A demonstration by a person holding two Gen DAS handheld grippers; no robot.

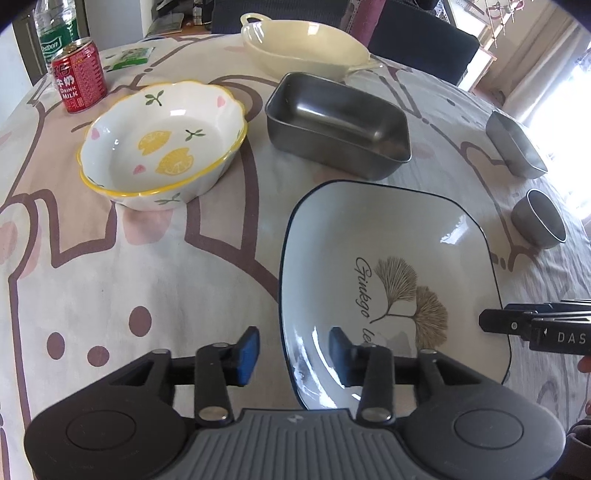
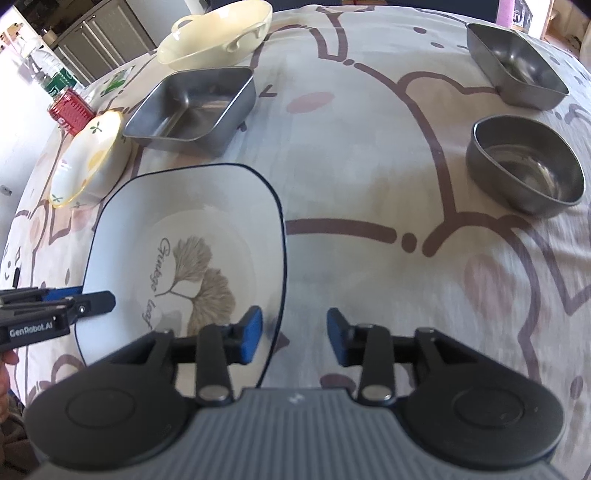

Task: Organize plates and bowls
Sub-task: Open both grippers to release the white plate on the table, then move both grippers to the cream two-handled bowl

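Observation:
A square white plate with a ginkgo leaf print (image 1: 391, 258) (image 2: 184, 236) lies on the table at the front. My left gripper (image 1: 293, 350) is open, its jaws straddling the plate's left rim. My right gripper (image 2: 293, 338) is open, its jaws straddling the plate's right rim. A lemon-print bowl (image 1: 162, 144) (image 2: 88, 162) sits to the left. A large steel rectangular tray (image 1: 336, 122) (image 2: 192, 107) and a cream handled dish (image 1: 306, 46) (image 2: 214, 33) stand behind. A small steel tray (image 2: 517, 66) (image 1: 513, 144) and a round steel bowl (image 2: 524, 162) (image 1: 543, 218) are at the right.
A red milk can (image 1: 79, 75) (image 2: 70, 109) and a water bottle (image 1: 55, 26) stand at the far left. The patterned tablecloth (image 1: 147, 280) covers the table. Dark chairs (image 1: 424, 40) stand behind the far edge.

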